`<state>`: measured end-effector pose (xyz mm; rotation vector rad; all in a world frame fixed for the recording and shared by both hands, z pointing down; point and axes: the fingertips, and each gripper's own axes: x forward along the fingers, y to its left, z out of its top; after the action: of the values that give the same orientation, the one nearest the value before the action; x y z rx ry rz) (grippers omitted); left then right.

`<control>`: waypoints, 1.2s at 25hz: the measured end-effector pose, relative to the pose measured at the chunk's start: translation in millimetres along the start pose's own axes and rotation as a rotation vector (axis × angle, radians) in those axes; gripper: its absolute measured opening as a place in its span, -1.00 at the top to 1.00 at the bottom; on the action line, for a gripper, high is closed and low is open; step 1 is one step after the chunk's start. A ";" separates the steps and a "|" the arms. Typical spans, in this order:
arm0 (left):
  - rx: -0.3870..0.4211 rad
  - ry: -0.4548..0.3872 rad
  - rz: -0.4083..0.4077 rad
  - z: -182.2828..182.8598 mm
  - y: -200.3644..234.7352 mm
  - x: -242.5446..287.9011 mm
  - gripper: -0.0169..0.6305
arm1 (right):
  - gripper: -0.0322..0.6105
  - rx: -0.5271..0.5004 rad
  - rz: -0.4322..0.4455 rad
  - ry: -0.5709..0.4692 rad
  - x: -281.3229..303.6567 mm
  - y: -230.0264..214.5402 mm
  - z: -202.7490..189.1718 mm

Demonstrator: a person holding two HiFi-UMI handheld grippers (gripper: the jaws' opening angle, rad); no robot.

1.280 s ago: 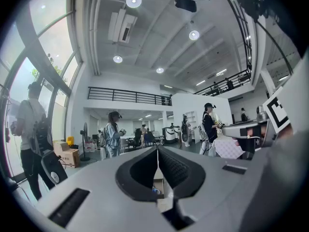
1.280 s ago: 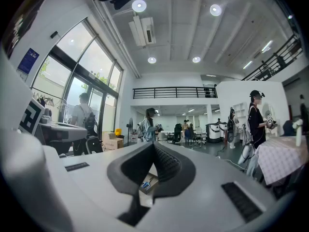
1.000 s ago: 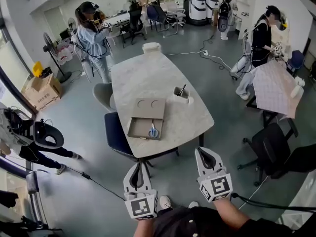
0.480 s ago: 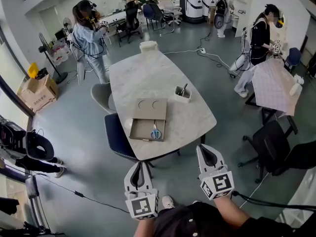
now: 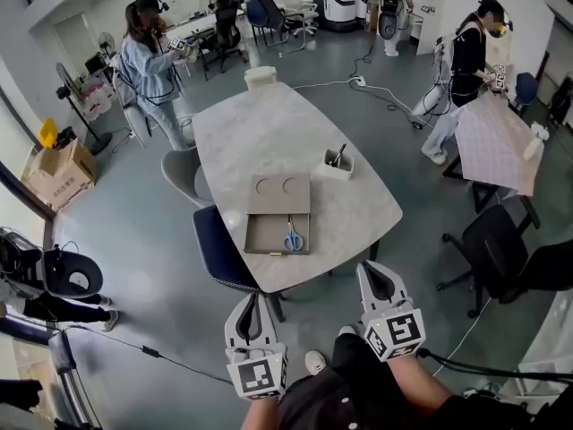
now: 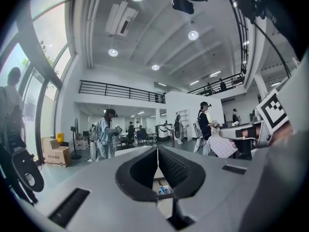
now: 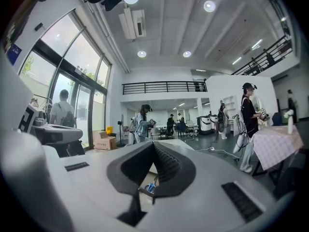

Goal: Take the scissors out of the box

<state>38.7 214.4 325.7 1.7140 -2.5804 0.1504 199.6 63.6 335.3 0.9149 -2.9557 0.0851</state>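
Both grippers are empty and pinched closed: the left gripper [image 5: 253, 301] shows its ribbed pads meeting in a thin seam in the left gripper view [image 6: 157, 149], and the right gripper [image 5: 372, 274] has its jaws together the same way in the right gripper view [image 7: 153, 144]. Each is held level in front of the person, short of the near edge of the table [image 5: 269, 133] and touching nothing, with the left one lower in the head view than the right. The scissors [image 5: 293, 238] lie flat inside the open box [image 5: 267, 233], toward its right side, blue handles nearest the person and blades pointing away. The box sits near the table's closest end, and its flap with two round cutouts lies folded back on the far side. Through the loop of each closed jaw the blue handles show faintly, in the left gripper view [image 6: 163, 191] and the right gripper view [image 7: 151, 186]. A small white holder [image 5: 337, 163] with a dark tool stands to the right of the box, apart from it. A dark blue chair [image 5: 218, 251] is tucked under the table's left edge.
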 end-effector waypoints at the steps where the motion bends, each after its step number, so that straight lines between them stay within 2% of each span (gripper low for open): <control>1: -0.004 0.001 -0.002 -1.8 2.3 2.3 0.90 | 0.91 -0.001 -0.001 0.006 2.9 1.3 -1.6; 11: -0.031 0.019 -0.005 -13.8 26.4 46.3 0.90 | 0.91 -0.009 0.014 0.032 57.3 2.7 -9.1; 30: -0.009 0.070 0.025 -6.0 67.8 205.1 0.90 | 0.91 0.022 0.101 0.097 221.5 -35.4 -16.7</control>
<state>-103.6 53.0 345.5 1.6434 -2.5497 0.1962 37.5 -89.1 366.7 0.7417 -2.9151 0.1613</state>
